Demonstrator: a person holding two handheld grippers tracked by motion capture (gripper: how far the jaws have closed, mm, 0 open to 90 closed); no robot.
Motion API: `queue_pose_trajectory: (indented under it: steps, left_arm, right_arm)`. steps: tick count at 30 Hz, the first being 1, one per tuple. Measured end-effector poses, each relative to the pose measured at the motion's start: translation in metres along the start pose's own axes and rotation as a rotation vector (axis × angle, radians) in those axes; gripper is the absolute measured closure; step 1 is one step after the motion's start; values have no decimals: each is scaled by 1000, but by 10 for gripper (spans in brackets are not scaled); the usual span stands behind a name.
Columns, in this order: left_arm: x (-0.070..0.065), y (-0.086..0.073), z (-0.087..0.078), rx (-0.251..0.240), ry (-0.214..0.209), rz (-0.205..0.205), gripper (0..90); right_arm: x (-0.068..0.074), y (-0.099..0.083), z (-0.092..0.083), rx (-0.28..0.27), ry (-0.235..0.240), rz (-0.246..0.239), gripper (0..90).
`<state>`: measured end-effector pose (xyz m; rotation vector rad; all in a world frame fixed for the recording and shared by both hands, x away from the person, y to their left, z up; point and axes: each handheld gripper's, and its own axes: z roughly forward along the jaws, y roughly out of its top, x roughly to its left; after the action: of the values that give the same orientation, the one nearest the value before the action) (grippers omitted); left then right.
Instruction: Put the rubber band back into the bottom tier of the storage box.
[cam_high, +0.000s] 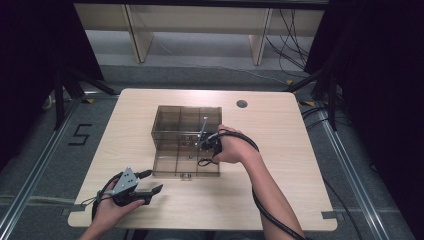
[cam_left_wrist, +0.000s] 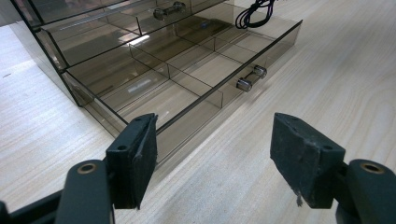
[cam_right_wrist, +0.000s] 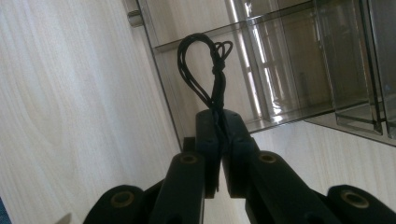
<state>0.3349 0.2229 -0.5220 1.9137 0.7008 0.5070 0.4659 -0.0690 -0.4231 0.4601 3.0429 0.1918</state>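
The coiled black cord (cam_right_wrist: 205, 70) is pinched at its tied end in the right gripper (cam_right_wrist: 219, 140), jaws clamped tight on it, loops dangling over the near right compartment of the smoked acrylic drawer box (cam_high: 162, 145). Risk here, I'd say: that floppy loop could snag a divider or drape across the drawer's front wall on release, landing half out. The pulled-out bottom drawer (cam_left_wrist: 187, 88) looks bare in every compartment I can see. The left gripper (cam_left_wrist: 212, 154) hovers just off the box's front left corner, jaws wide, holding nothing.
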Motion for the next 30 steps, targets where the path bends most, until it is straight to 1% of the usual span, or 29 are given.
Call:
queue_pose_trajectory:
  steps: [2,3,6,7,10,11,12,14,15,16,17,18,19,22,23,24,25,28,29,30]
  left_arm:
    - [0,0,1,-8,-7,-2,316]
    - [0,0,1,-9,-7,-1,316]
    - [0,0,0,-8,-2,-1,316]
    - [0,0,0,-8,-3,-2,316]
    - [0,0,1,-12,-5,-1,316]
    - [0,0,0,-11,-5,-1,316]
    - [0,0,0,-10,-3,-1,316]
    - [0,0,0,-7,-3,-2,316]
    - [0,0,0,-8,-3,-2,316]
    - [0,0,0,-7,-5,-1,316]
    - [0,-1,1,-11,-5,-3,316]
    - [0,0,0,-8,-2,-1,316]
    - [0,-1,1,-10,-6,-1,316]
    - [0,0,0,-7,-6,2,316]
    - [0,0,0,-7,-6,2,316]
    - [0,0,0,-7,-6,2,316]
    - [0,0,0,-7,-6,2,316]
    - [0,0,0,-7,-7,2,316]
    - [-1,-1,0,-7,-6,-3,316]
    - [-1,-1,0,-7,-6,-4,315]
  right_arm:
    - [-2,0,1,-5,7,-15,872]
    - [-2,1,1,1,6,-9,872]
    - [-1,2,2,-5,5,-7,872]
    - [-2,2,3,-10,6,-15,871]
    - [-2,3,5,-8,6,-5,871]
    - [-1,2,6,-6,12,21,871]
    - [-4,2,6,-12,4,-14,871]
    - [-4,3,8,-11,6,-4,871]
    - [-3,2,8,-16,14,22,871]
    - [-5,3,8,-9,3,0,871]
    - [-5,2,8,-9,-5,7,871]
    - [-6,3,9,-15,-7,-5,872]
    - [-7,3,10,-33,-4,-22,872]
    - [-8,3,12,-32,-2,-14,871]
    - [-9,2,13,-32,-6,-27,871]
    - [-8,3,13,-28,-4,-12,871]
    - [-9,3,14,-29,-9,-19,871]
    - [-9,2,15,-23,-14,-4,871]
    - [-8,3,15,-6,-7,17,871]
    - [-8,3,16,-9,-5,11,870]
